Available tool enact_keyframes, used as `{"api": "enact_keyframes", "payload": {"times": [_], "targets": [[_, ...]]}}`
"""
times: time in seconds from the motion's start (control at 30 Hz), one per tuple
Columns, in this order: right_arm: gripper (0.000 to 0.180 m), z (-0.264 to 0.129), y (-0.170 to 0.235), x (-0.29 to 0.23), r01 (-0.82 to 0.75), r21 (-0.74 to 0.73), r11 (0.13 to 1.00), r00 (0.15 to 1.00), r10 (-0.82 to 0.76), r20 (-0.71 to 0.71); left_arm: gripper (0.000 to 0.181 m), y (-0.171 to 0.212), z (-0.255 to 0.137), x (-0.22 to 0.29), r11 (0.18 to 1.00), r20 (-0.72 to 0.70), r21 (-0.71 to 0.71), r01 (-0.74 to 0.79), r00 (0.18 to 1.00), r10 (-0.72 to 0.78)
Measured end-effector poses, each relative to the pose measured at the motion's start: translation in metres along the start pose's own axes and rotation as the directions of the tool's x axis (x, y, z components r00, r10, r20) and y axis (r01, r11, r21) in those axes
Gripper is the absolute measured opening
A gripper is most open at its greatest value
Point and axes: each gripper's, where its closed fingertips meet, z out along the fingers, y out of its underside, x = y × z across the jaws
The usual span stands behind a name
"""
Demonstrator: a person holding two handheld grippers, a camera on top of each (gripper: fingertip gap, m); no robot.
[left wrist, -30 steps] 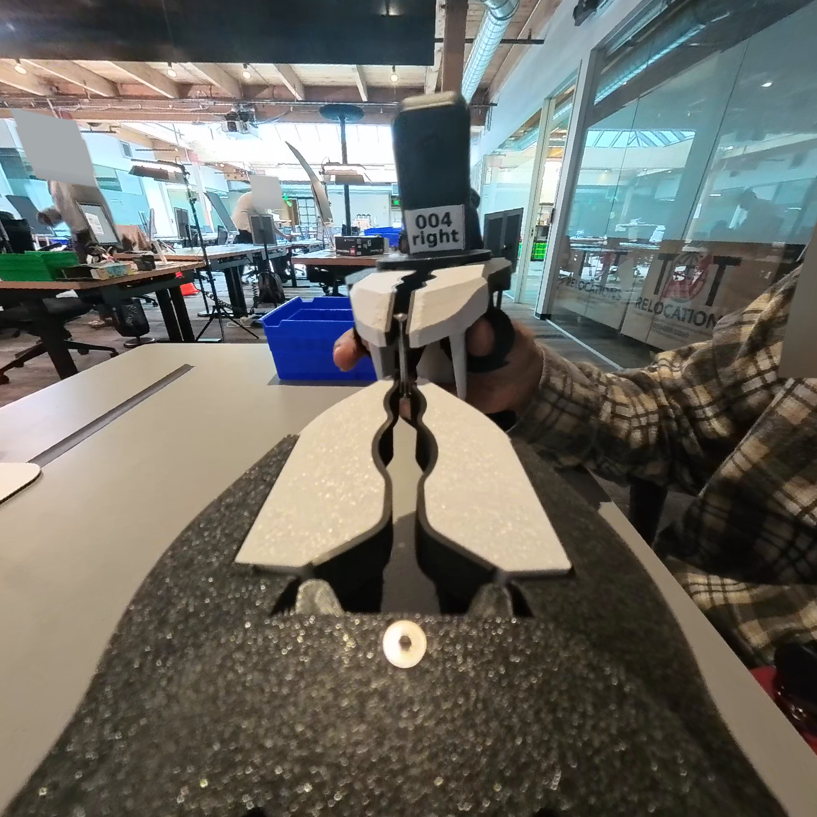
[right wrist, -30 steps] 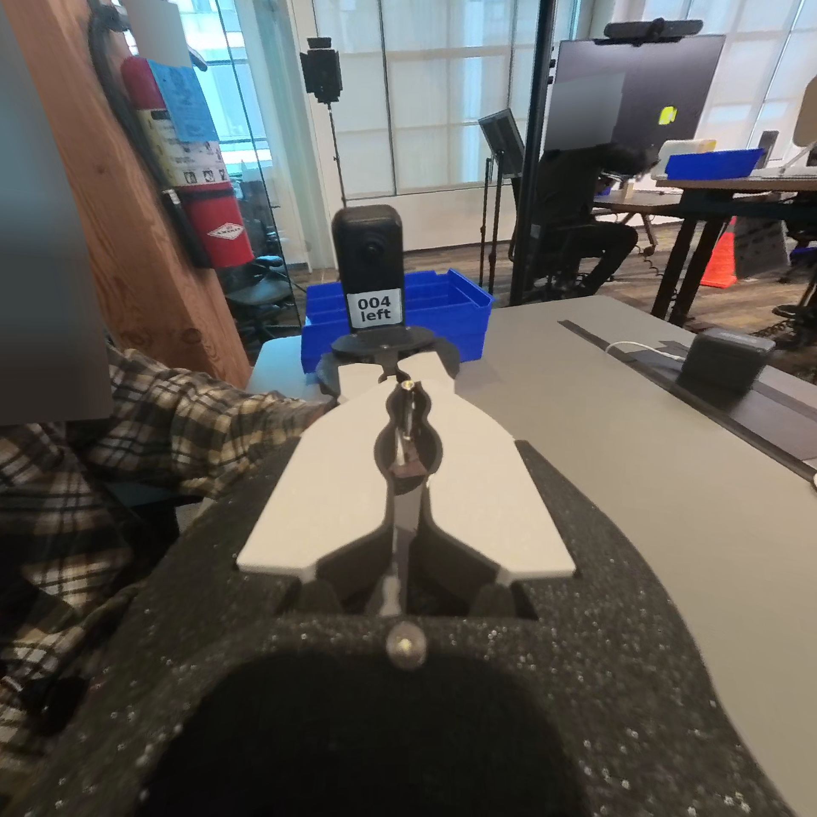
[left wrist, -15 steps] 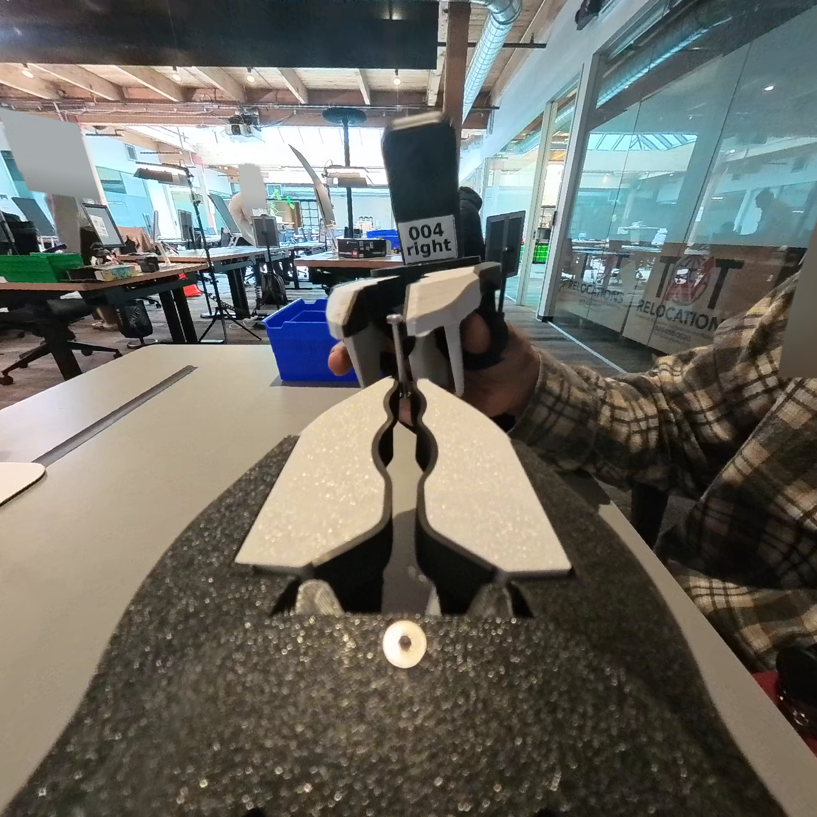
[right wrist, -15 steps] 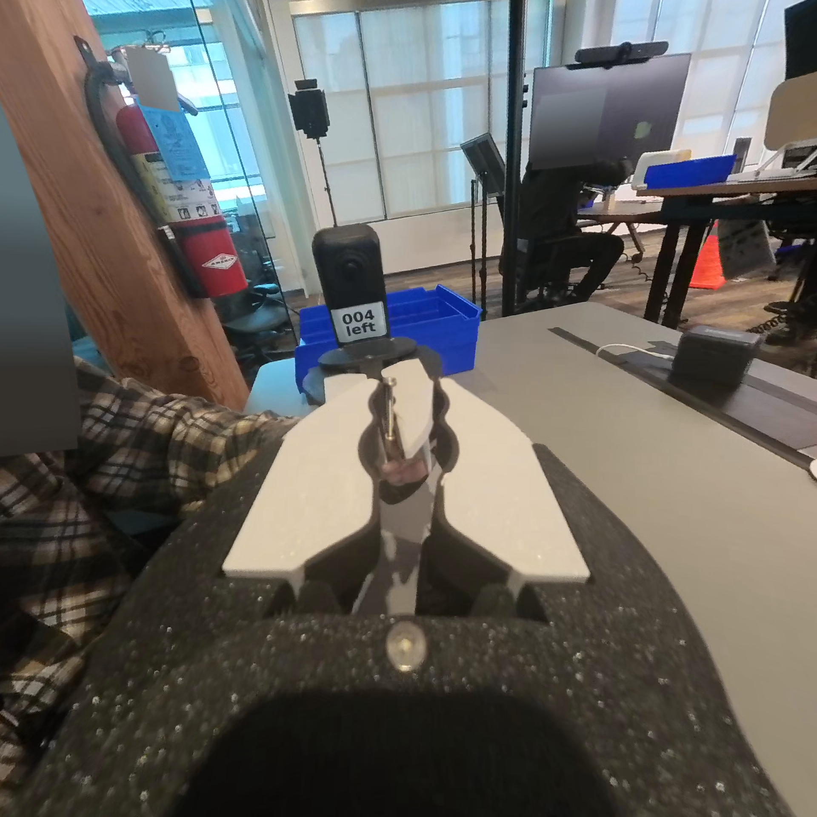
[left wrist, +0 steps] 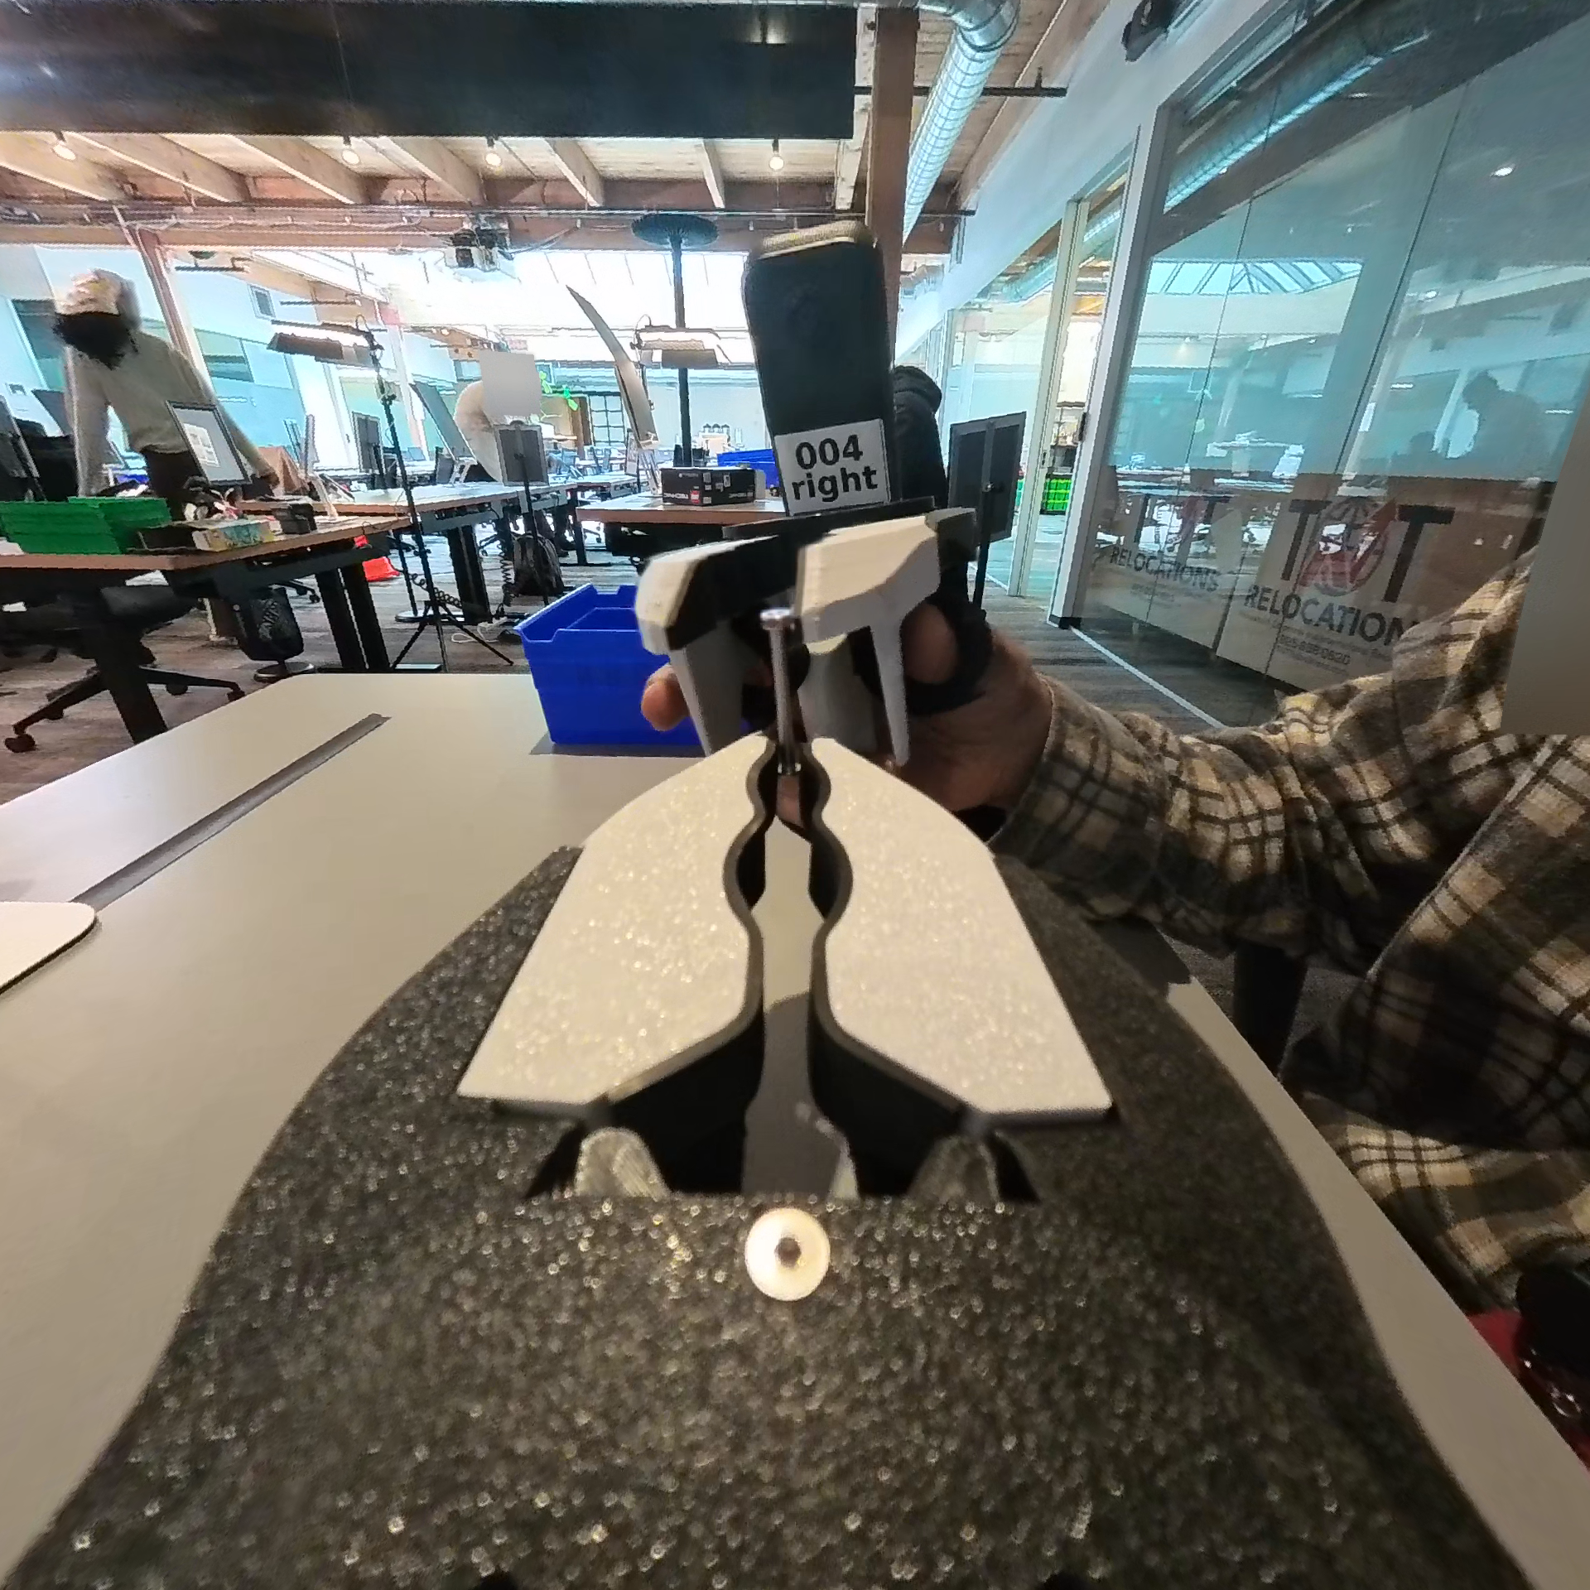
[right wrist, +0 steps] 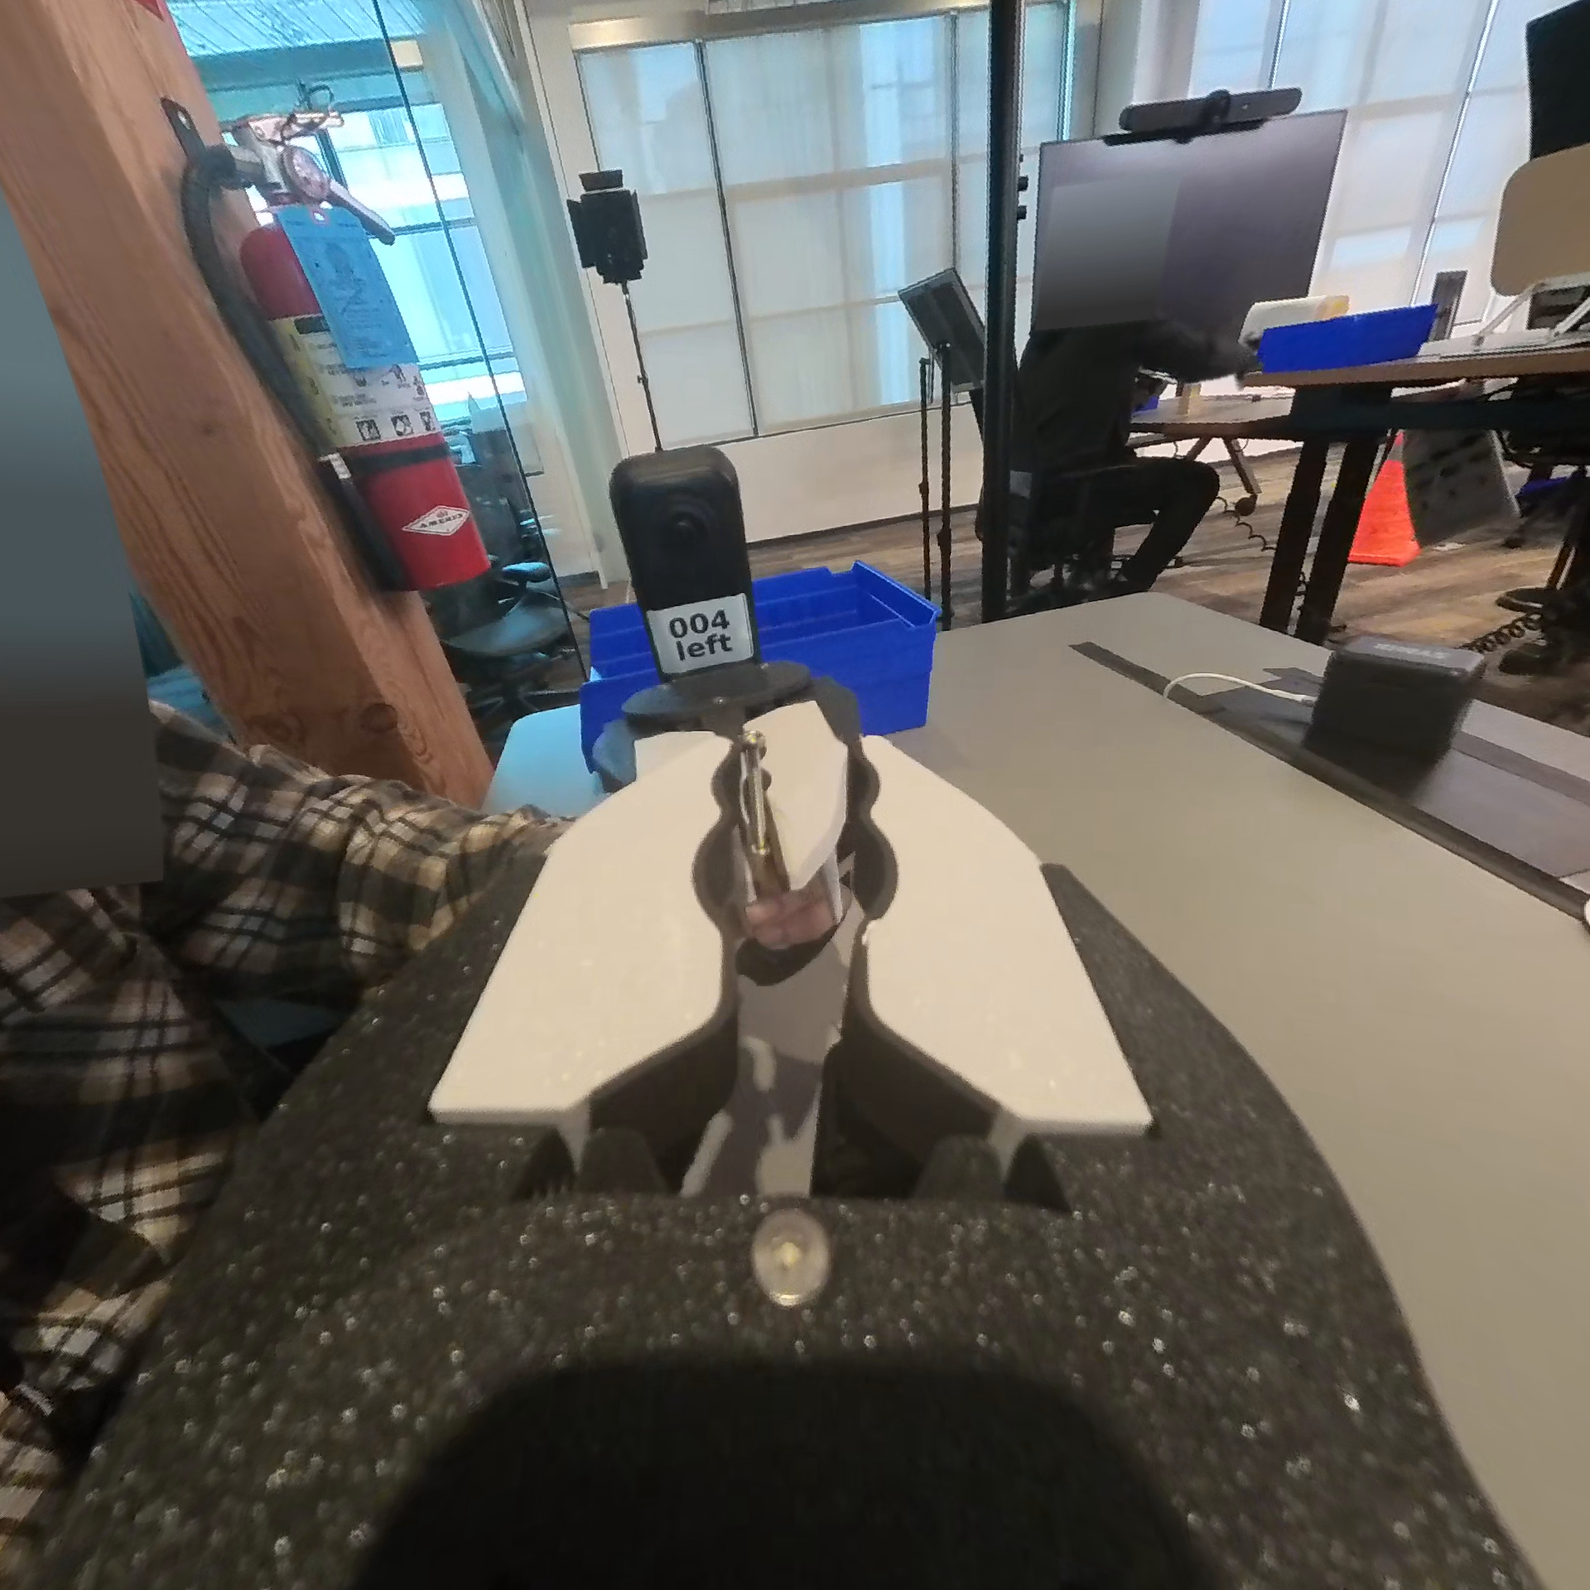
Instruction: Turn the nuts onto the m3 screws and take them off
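Pinching the lower end of an m3 screw point(left wrist: 781, 688) at their tips, the left gripper point(left wrist: 785, 768) jaws are pressed together on it, and the screw stands upright above the grey counter point(left wrist: 258, 860). The right gripper point(left wrist: 779, 641) faces it at 12 o'clock with jaws spread to either side of the screw's head (no nut can be made out). In the right wrist view the screw point(right wrist: 757, 804) sits between the right gripper point(right wrist: 787, 779) fingers. A blue bin point(right wrist: 860, 637) rests behind.
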Motion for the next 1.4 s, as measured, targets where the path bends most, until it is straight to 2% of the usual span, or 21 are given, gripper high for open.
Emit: {"api": "enact_keyframes", "payload": {"times": [0.53,0.8,0.97,1.4], "targets": [[0.015,0.011,0.001,-0.009,-0.003,0.005,1.0,0.999,0.003,0.032,0.004,0.0,0.0,0.0,1.0,0.004,-0.002,-0.005,1.0,0.005],[0.022,0.002,-0.001,0.001,-0.015,0.008,1.0,1.0,0.015,-0.02,0.004,-0.002,-0.001,0.0,1.0,0.006,0.004,-0.006,1.0,0.006],[0.022,0.002,-0.002,-0.003,-0.011,0.013,1.0,1.0,0.011,-0.001,0.004,-0.001,0.0,0.0,1.0,0.007,0.003,-0.008,1.0,0.008],[0.005,0.01,-0.001,-0.01,-0.006,0.007,1.0,0.999,0.005,0.041,0.004,-0.001,-0.001,-0.001,1.0,0.008,0.004,-0.007,1.0,0.007]]}}
